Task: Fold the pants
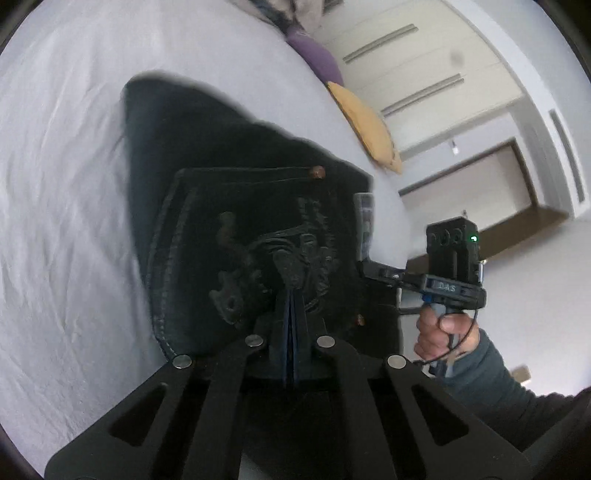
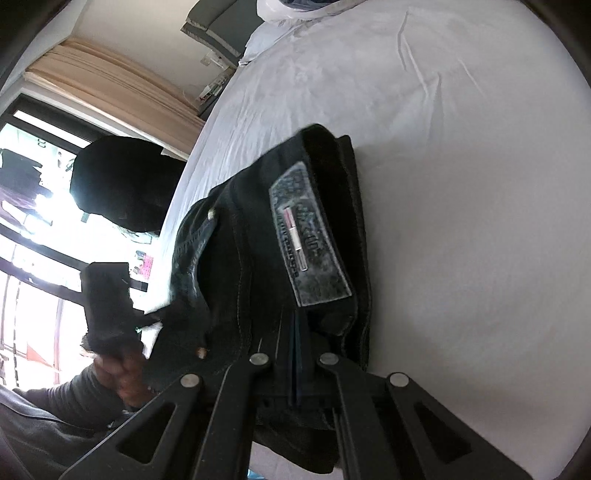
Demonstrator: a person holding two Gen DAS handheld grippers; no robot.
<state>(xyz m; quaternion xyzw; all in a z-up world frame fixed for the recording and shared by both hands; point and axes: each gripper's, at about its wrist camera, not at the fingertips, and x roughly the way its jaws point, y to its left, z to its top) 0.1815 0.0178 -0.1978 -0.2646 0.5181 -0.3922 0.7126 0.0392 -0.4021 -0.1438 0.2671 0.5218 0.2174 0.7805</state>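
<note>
Dark denim pants hang over a white bed sheet. My left gripper is shut on the pants at the embroidered back pocket. In the right wrist view my right gripper is shut on the pants' waistband, just below the grey leather label. The right gripper also shows in the left wrist view, at the right edge of the pants. The left gripper's body shows dark at the left of the right wrist view. The pant legs are hidden.
A yellow pillow and a purple pillow lie at the bed's far edge, with white wardrobe doors behind. In the right wrist view a bright window, a beige curtain and white pillows border the bed.
</note>
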